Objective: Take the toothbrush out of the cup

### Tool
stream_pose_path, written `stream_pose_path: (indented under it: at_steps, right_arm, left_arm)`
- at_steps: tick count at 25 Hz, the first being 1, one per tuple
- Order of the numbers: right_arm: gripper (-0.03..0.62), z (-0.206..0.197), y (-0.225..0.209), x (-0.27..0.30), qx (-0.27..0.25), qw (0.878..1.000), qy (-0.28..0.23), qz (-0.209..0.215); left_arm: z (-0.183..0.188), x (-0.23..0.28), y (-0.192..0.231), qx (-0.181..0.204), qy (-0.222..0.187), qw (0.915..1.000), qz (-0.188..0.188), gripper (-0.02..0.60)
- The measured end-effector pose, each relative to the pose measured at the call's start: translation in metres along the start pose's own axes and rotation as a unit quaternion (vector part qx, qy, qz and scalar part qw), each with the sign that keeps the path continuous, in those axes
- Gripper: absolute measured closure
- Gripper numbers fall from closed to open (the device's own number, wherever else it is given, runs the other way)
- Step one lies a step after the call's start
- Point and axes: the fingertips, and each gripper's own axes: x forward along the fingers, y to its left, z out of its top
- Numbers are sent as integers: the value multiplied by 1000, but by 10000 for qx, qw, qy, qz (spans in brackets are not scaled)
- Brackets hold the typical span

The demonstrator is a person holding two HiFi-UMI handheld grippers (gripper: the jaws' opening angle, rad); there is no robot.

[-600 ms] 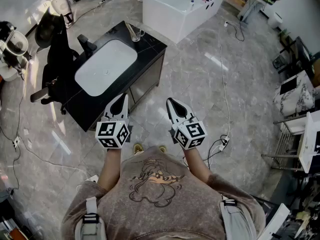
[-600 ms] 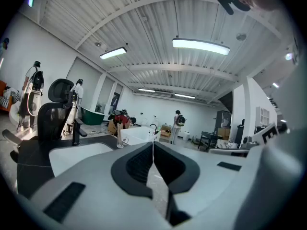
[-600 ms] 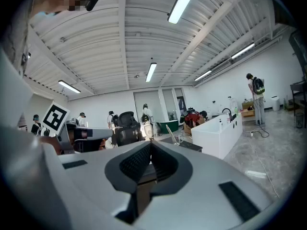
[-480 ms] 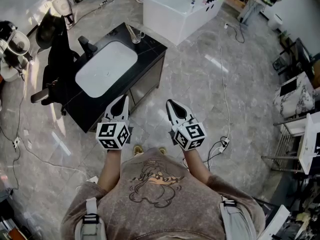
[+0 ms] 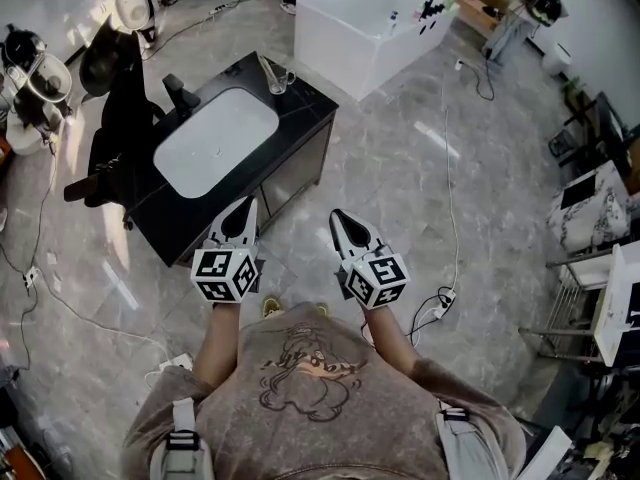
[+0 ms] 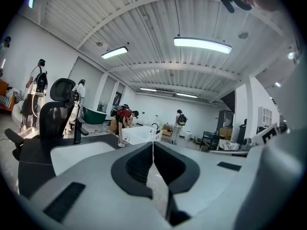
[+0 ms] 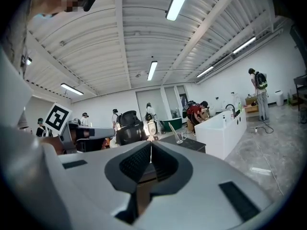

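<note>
A clear glass cup (image 5: 276,74) with a toothbrush (image 5: 265,66) leaning in it stands at the far corner of a black vanity (image 5: 300,103). The left gripper view shows the cup (image 6: 123,139) small and far off, and so does the right gripper view, where the cup (image 7: 183,137) holds the slanting toothbrush (image 7: 174,131). My left gripper (image 5: 245,205) is shut and empty, over the floor just in front of the vanity. My right gripper (image 5: 337,216) is shut and empty beside it. Both point toward the vanity, well short of the cup.
A white basin (image 5: 215,138) is sunk in the vanity top, with a black tap (image 5: 180,92) behind it. A black office chair (image 5: 112,133) stands left of the vanity and a white bathtub (image 5: 365,23) beyond it. Cables (image 5: 447,168) trail over the grey floor.
The head view has shifted a little, so the vanity and tub sit slightly lower in the picture. Both grippers stay shut, side by side, in about the same place.
</note>
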Motion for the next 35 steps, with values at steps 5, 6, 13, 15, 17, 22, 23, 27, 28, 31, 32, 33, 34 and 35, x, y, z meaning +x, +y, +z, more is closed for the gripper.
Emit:
stream_pose_path:
  at_steps: [5,6,13,15,17,22,23,27,28,31,32,33,34,35]
  right_arm:
    - [576,-4,-7,-7,-12,9999,30,126]
    - [576,-6,-10,-9,-30,9999,47,155]
    - [576,-10,-34,-19,-72,9998,94,184]
    - [576,-9,-37,-15,-95,9996,96,233]
    - [576,-7,-39,-11,-118,9995,101,278]
    - [576,-8,-49,3,-138,9993,168,314]
    - [576,-8,-52,6,-138,9993,178,307]
    - [576,-6,-67,23,-124,9994,191,268]
    - [576,-4,-70,28,-126,9994,189,264]
    - [576,0,-80,47,-115,9995,191,244]
    - [576,1,-84,53,-105,9995,199,237]
    - [576,2,-87,60,-96,9995,208,230]
    - [576,3,-91,66,-90,9995,216,224]
    - [576,4,-95,73,-89,9995,222,221]
  left_arm:
    - [-5,5,-5,-92,-84,9999,102,560]
    - [-6,6,-6,-123,-114,9998,134,560]
    - [-12,17,-24,-175,-229,9994,165,560]
    - [-10,21,-23,-170,-263,9993,182,560]
    - [-7,26,-22,-167,-287,9993,188,560]
    - [-3,46,-14,-187,-327,9991,183,560]
    - [-2,51,-13,-186,-340,9991,181,560]
    - [1,72,-3,-193,-358,9990,159,560]
    - [3,79,-1,-195,-354,9991,146,560]
    - [7,99,8,-194,-332,9992,103,560]
    - [8,106,11,-194,-321,9993,93,560]
    - [9,114,15,-193,-309,9993,83,560]
    - [9,121,19,-193,-295,9993,74,560]
    - [10,129,23,-196,-285,9994,67,560]
